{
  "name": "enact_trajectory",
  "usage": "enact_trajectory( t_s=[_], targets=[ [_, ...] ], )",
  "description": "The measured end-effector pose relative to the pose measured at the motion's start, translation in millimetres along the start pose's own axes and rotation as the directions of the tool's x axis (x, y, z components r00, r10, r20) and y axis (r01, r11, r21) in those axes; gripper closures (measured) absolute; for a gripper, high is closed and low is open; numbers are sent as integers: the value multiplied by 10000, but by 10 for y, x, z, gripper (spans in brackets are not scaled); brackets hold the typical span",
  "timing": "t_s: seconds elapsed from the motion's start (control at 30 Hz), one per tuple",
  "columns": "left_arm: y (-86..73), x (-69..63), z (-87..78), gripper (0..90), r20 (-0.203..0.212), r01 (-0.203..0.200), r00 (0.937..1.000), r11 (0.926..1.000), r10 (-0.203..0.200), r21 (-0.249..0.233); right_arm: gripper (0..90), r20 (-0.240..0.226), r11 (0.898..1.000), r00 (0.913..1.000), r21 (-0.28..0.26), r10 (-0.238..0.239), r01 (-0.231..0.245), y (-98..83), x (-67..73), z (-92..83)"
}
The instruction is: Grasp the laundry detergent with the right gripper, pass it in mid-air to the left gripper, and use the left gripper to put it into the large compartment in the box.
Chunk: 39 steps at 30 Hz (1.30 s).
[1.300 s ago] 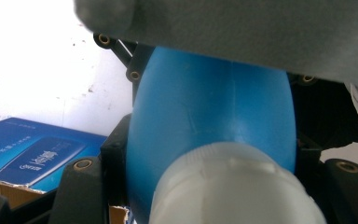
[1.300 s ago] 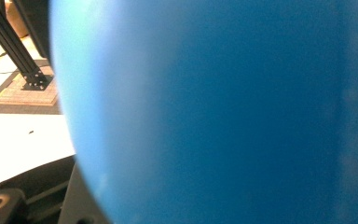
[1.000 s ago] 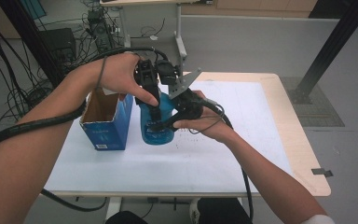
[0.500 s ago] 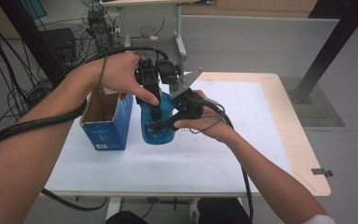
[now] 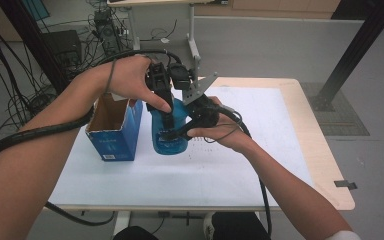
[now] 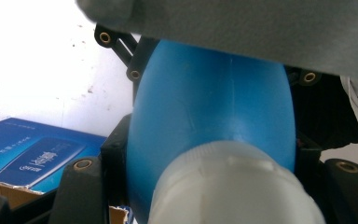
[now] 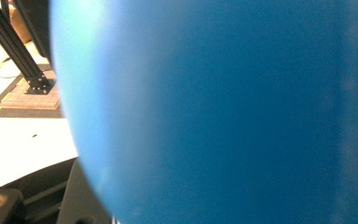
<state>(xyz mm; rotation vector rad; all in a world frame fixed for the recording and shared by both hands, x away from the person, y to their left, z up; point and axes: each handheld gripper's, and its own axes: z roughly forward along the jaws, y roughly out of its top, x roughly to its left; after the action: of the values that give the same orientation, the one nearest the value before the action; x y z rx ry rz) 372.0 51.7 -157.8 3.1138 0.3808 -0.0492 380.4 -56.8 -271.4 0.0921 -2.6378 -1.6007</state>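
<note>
The blue plastic bottle (image 5: 169,131) stands upright on the white table cover (image 5: 260,150), toward its left half, just beside the open blue carton (image 5: 115,129). In my left gripper view the bottle (image 6: 214,107) runs away from the camera, its whitish cap (image 6: 233,186) nearest the lens and its rounded body beyond. My own black jaws sit one on each side of it, close against the body, so I record my left gripper (image 6: 205,163) as closed around the bottle near the cap end.

In the high view my left gripper (image 5: 166,107) comes down onto the top of the bottle, my left hand (image 5: 130,80) wrapped over its housing. My right gripper (image 5: 180,131) meets the bottle's side low down, my right hand (image 5: 220,131) behind it.

In my right gripper view the bottle (image 7: 233,112) is pressed up against the lens, a blurred blue surface. One dark jaw shows at the lower left, alongside the bottle. I cannot tell whether this gripper is clamped on it.

The carton (image 6: 32,151) lies at the left, its cardboard flap edge (image 6: 9,189) below the printed blue face. Cables trail on the floor (image 5: 10,100) left of the table.
</note>
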Motion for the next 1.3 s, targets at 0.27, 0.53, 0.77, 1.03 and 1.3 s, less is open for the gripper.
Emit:
enact_trajectory(
  t_s=[0.27,0.53,0.77,1.03,1.3],
  targets=[
    [2,-3,-5,372,-38,13,10000,10000,-13,21,416,18,10000,10000,-57,-21,21,-1,-2,0],
    [-5,1,2,372,-44,37,10000,10000,-37,22,412,-17,9999,9999,-55,120,-120,-6,1,6],
    [1,-2,0,373,-44,64,10000,10000,-64,4,410,-39,9998,9999,-155,94,-94,-10,-3,2],
    [3,-10,-7,373,-70,100,9999,9999,-100,23,401,-37,9996,9997,-124,257,-257,-12,5,-9],
    [-9,-10,-9,373,-100,140,9999,9999,-139,65,366,28,9990,9990,-71,448,-448,-22,8,-18]
  ],
)
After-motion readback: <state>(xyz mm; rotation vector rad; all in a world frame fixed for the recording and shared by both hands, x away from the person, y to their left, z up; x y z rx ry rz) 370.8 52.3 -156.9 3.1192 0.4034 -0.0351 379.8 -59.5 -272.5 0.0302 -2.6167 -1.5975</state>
